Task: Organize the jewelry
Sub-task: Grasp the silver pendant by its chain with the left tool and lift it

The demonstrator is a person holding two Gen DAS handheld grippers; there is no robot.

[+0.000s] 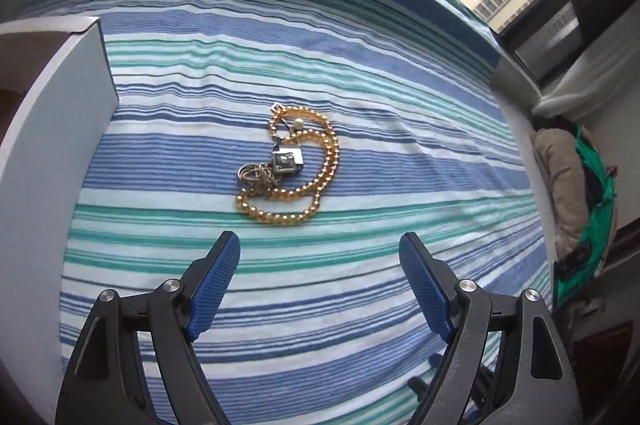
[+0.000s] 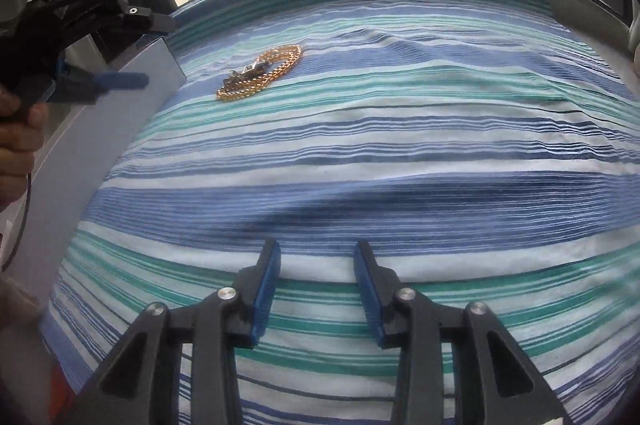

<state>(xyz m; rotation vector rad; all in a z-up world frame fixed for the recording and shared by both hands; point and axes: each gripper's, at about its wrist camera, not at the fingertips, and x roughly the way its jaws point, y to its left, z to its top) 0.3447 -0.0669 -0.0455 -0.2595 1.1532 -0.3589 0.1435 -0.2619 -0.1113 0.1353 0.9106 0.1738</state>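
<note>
Nothing of the sorting looked done yet, judging from how things lay. From the left wrist view, the jewelry (image 1: 287, 165) sat in one tangled heap on the striped cloth (image 1: 360, 85): a gold bead necklace looped around a small silver square piece and some thin ring-like bits, all touching. The left gripper (image 1: 319, 245) hung just short of the heap, on the near side, its blue pads wide apart and holding nothing. A white box (image 1: 60, 97) stood to the left of the heap, well apart from it; what it held could not be seen. From the right wrist view, the same heap (image 2: 260, 73) lay far ahead and to the left, beside the box (image 2: 132, 105). The right gripper (image 2: 316, 257) was well away from the heap, low over the cloth (image 2: 400, 145), its fingers parted with a narrower gap and empty. The left gripper (image 2: 120, 81) showed at the left edge, near the box. By my reckoning every piece was still to be untangled, lifted and put away, probably into the box, so the task stood at its very start.
</note>
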